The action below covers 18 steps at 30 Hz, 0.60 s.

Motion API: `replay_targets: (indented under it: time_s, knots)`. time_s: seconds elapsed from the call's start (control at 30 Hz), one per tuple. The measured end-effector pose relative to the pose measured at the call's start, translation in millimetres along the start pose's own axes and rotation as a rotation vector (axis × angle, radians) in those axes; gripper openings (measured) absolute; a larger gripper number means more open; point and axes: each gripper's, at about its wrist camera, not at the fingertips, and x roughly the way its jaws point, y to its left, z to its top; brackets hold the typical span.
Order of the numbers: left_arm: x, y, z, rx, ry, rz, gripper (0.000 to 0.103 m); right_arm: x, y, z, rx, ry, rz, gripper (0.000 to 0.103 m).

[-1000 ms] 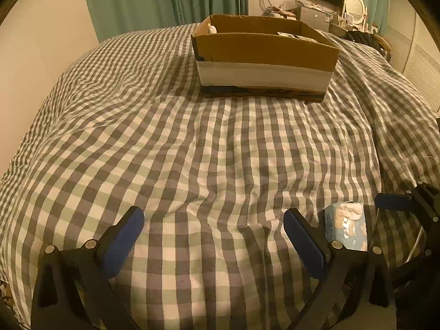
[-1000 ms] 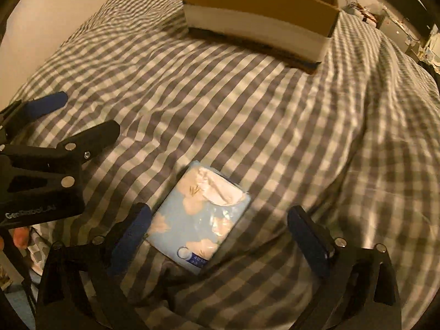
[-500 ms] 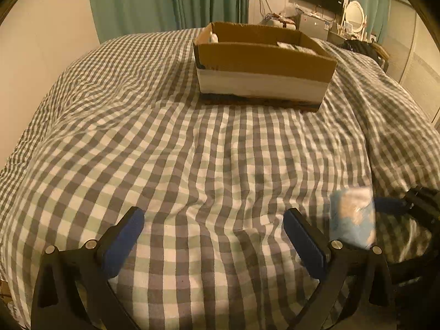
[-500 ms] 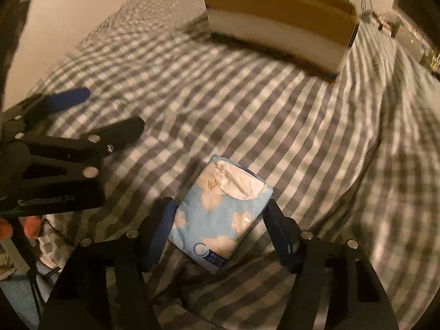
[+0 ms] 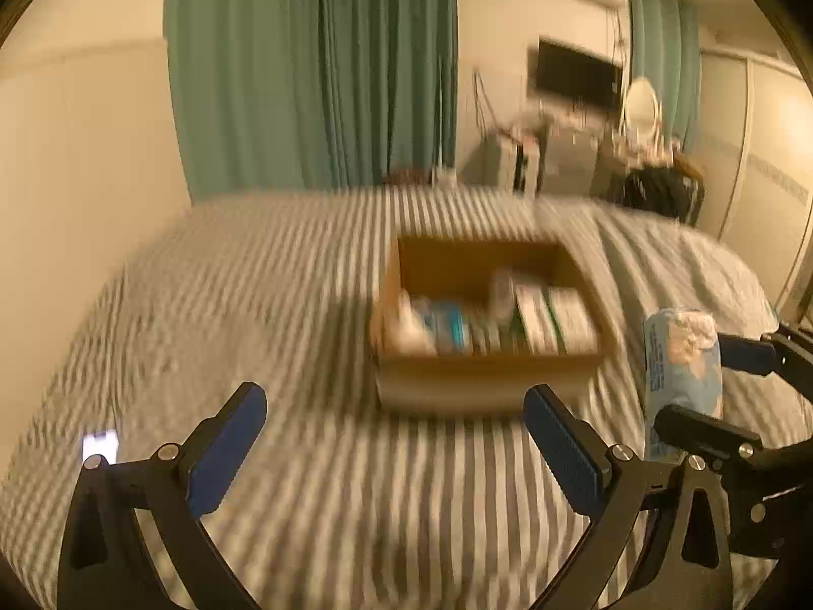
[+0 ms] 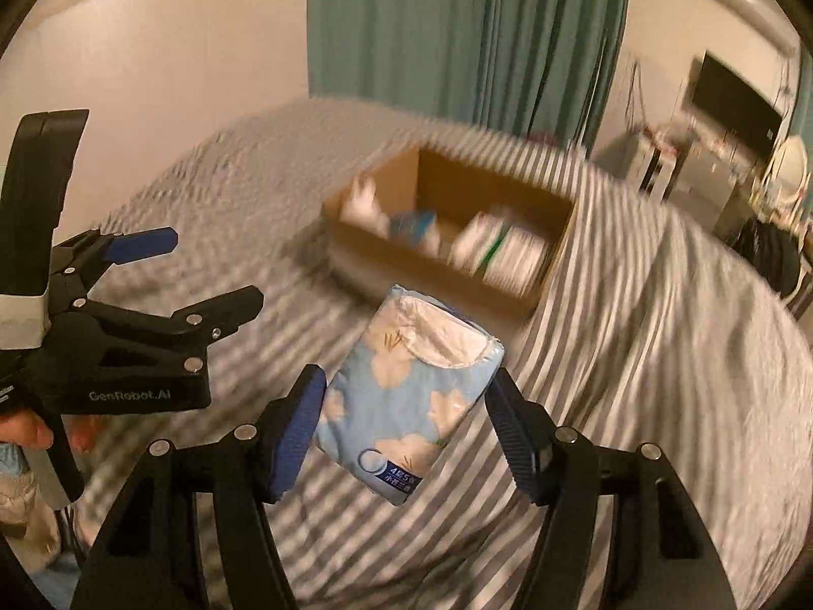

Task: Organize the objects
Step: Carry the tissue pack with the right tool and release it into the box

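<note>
A light blue tissue pack (image 6: 411, 386) with white cloud prints hangs above the bed, and my right gripper (image 6: 406, 422) is shut on its two sides. The same tissue pack (image 5: 681, 366) shows at the right of the left wrist view, held between the right gripper's fingers. My left gripper (image 5: 391, 442) stands open with nothing between its blue pads; the left gripper (image 6: 167, 274) also appears at the left of the right wrist view. An open cardboard box (image 5: 488, 356) with several packs inside sits on the checked bedspread ahead of both grippers.
The checked bedspread (image 5: 254, 305) covers the whole bed. Green curtains (image 5: 315, 66) hang behind it. A desk with a dark screen (image 5: 579, 73) and a round mirror stands at the back right. A small bright white thing (image 5: 99, 445) lies on the cover at the left.
My right gripper closed on the tissue pack and lifted it off the bedspread. Both grippers rose and tipped up, so the box's inside and the room behind now show.
</note>
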Motion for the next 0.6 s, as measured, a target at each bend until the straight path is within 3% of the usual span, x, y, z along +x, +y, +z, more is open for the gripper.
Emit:
replay_targets:
  time_s: [0.13, 0.27, 0.4, 0.6]
  knots:
    - [21, 12, 44, 0.007, -0.072, -0.003, 0.103, 7, -11, 48, 0.013, -0.085, 0.004, 0.065]
    - [53, 26, 69, 0.001, -0.088, -0.002, 0.103, 28, -28, 93, 0.067, -0.139, 0.049, 0.065]
    - [94, 32, 74, -0.002, -0.070, -0.011, 0.103, 68, -43, 127, 0.102, -0.149, 0.053, 0.065]
    - [149, 35, 54, -0.002, 0.013, -0.011, 0.103, 156, -56, 144, 0.139, -0.061, 0.021, 0.065]
